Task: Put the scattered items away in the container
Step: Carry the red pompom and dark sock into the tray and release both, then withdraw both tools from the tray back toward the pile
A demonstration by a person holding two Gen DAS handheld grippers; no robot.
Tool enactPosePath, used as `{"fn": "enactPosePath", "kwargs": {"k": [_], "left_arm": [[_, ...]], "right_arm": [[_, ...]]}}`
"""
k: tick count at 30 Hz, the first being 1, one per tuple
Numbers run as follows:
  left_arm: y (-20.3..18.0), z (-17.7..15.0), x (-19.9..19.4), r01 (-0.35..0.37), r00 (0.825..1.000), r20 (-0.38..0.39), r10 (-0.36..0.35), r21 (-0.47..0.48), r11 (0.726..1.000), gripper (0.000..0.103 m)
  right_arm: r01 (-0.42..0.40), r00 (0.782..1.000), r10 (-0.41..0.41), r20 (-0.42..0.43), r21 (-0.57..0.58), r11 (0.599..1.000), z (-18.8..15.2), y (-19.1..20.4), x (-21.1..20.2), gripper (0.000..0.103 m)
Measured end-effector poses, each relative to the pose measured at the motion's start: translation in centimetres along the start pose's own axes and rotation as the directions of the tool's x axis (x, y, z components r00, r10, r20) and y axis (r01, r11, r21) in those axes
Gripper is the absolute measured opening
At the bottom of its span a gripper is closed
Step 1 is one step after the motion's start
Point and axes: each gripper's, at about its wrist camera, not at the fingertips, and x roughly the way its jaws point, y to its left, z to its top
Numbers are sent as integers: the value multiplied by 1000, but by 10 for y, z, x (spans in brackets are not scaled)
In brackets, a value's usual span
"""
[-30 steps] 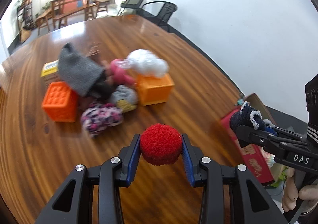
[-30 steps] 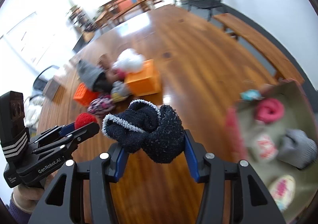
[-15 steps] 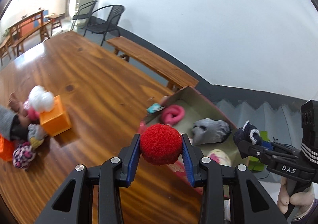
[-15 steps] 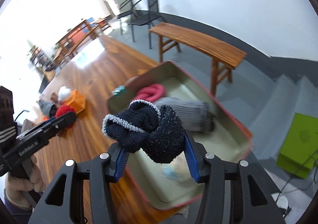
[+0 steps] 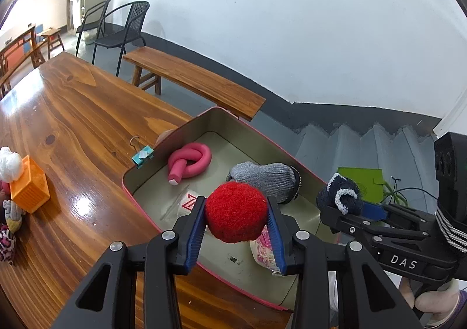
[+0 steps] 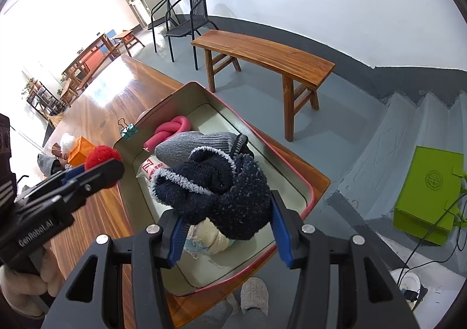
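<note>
Fingers of the left gripper (image 5: 236,216) clench a red pompom (image 5: 235,212) above the near end of the tin (image 5: 186,127). Beside it, the right gripper (image 6: 226,216) grips a dark rolled sock (image 6: 216,186) over the tin, which sits at the corner of the wooden surface (image 5: 73,113) holding a pink foam knot (image 5: 189,162) and grey glove (image 5: 268,178).

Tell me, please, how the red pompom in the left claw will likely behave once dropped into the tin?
The red pompom looks fuzzy and round, so it is probably light and may roll. The tin already holds a grey sock, which would likely stop it.
</note>
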Motion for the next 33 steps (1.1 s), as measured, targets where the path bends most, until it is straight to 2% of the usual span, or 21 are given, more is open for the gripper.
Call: {"fn": "enactPosePath", "kwargs": {"k": [3, 5, 6, 7, 19, 30, 31, 33], "left_arm": [[1, 0, 5, -7, 1000, -24, 7, -14, 1000, 44], [2, -1, 6, -17, 999, -29, 16, -23, 1000, 54], [4, -1, 6, -19, 999, -26, 19, -33, 999, 64], [5, -2, 5, -18, 1000, -19, 17, -41, 999, 65], [21, -6, -13, -38, 999, 14, 40, -90, 995, 65], [79, -25, -46, -122, 991, 31, 131, -204, 971, 65], [85, -27, -49, -130, 990, 32, 140, -216, 968, 74], [100, -33, -58, -145, 986, 50, 162, -249, 958, 84]], "right_arm": [[-5, 1000, 5, -6, 10, 1000, 0, -4, 1, 59], [-13, 1000, 13, -13, 21, 1000, 1, -7, 3, 63], [-12, 1000, 13, -16, 29, 999, 1, -9, 4, 64], [-14, 1000, 14, -19, 34, 999, 1, -10, 3, 67], [-47, 999, 47, 7, 28, 999, 4, 3, 0, 69], [-99, 995, 99, -2, -65, 993, 11, 56, 11, 69], [-105, 994, 105, -3, -74, 992, 11, 62, 12, 69], [-120, 993, 120, -6, -97, 988, 12, 76, 14, 69]]}}
